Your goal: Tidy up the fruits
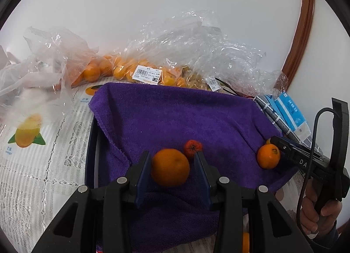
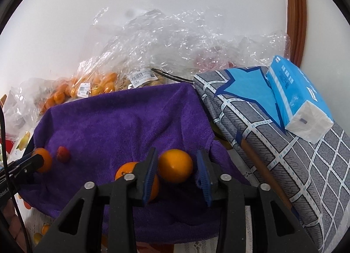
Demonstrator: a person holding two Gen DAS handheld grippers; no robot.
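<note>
The left gripper (image 1: 172,165) stands open around an orange (image 1: 170,167) on the purple towel (image 1: 175,110), a small red fruit (image 1: 192,148) just behind. The right gripper (image 2: 177,165) gapes too, with another orange (image 2: 175,165) between its fingers, touching neither pad. Bagged oranges (image 1: 96,71) lie beyond the towel.

The towel (image 1: 175,110) is deep purple. On it lie orange oranges (image 1: 170,167) and a small red fruit (image 1: 192,148). The tablecloth (image 1: 43,165) is white lace printed with yellow mangoes. The tissue pack (image 2: 299,97) is light blue and white. The cloth (image 2: 273,143) beneath is grey with a white grid and a blue star.
</note>
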